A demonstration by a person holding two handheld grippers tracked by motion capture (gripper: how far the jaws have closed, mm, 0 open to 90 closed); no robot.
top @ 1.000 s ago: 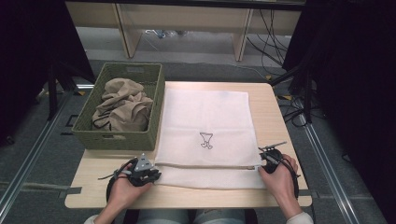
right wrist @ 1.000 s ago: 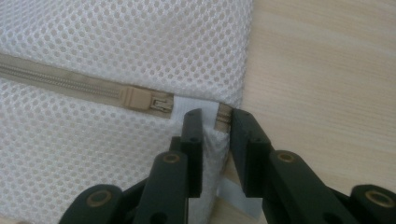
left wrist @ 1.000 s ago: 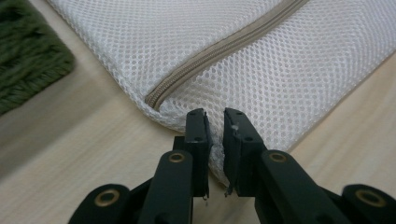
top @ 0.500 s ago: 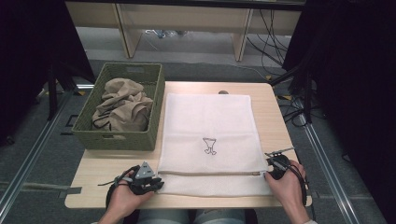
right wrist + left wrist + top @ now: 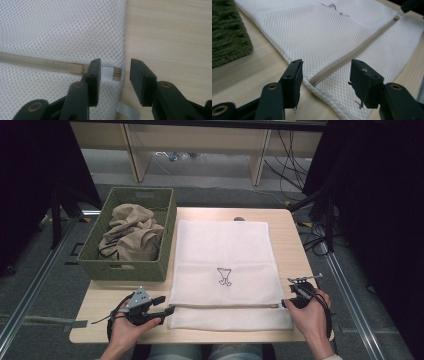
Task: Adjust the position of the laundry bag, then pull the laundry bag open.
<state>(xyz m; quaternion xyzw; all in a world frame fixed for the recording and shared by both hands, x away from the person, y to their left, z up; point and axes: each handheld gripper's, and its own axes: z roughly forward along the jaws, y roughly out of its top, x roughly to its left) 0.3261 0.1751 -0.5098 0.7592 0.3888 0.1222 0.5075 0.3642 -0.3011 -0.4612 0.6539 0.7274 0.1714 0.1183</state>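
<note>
Your left hand-held gripper (image 5: 325,75) and right hand-held gripper (image 5: 115,75) have just opened, releasing the mesh bag (image 5: 225,255) lying on the surface (image 5: 290,227); its zipper (image 5: 352,53) looks closed.

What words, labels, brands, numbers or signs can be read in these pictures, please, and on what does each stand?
No readable word or number anywhere.
White mesh laundry bag: one small dark mark, a drawn figure, not lettering; in the left gripper view it is blurred.
Small white tab at the end of the zipper: blank as far as it shows.
Green woven basket and wooden table: no text or label.
</note>
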